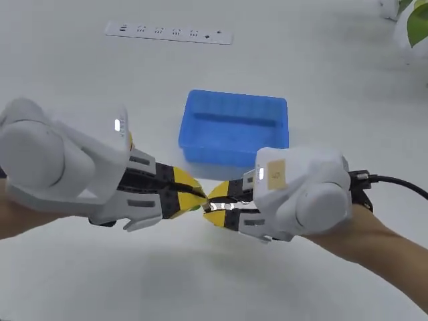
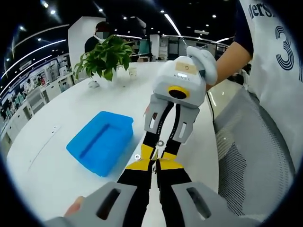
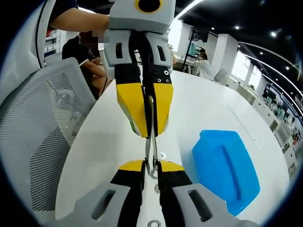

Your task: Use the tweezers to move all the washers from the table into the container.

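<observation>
Step in hand: judged to be settling the tweezers (image 3: 151,146) between the two grippers before any pick. No washer is seen in the tips.
Left gripper (image 2: 155,165): jaws together, clamped on one end of the tweezers.
Right gripper (image 3: 151,169): jaws drawn in on the other end, tip to tip with the left gripper.
Tweezers: thin steel, spanning straight from one pair of yellow jaws to the other, held clear above the surface (image 1: 100,267).
Washers (image 3: 162,155): several lie flat on the surface beneath the grippers. In the right gripper view one is at 1 o'clock of that gripper's tips and the others are toward 6 o'clock.
Container (image 1: 231,155): blue tray at 12 o'clock of the meeting jaws in the head view, near them but apart. No washer is seen inside.
Recommended grip: one gripper should end up across the tweezers' flat sides, partway along, so that squeezing closes the points. The free points should aim down.
Release: the other gripper should let go only once that hold is firm and the tweezers sit square, not skewed.
Approach: take the nearest washer first, coming in low with one point through the hole or both across the rim.
Risk: slim, smooth steel may twist or slip during the change of hold. Flat washers may skate on the smooth surface.
</observation>
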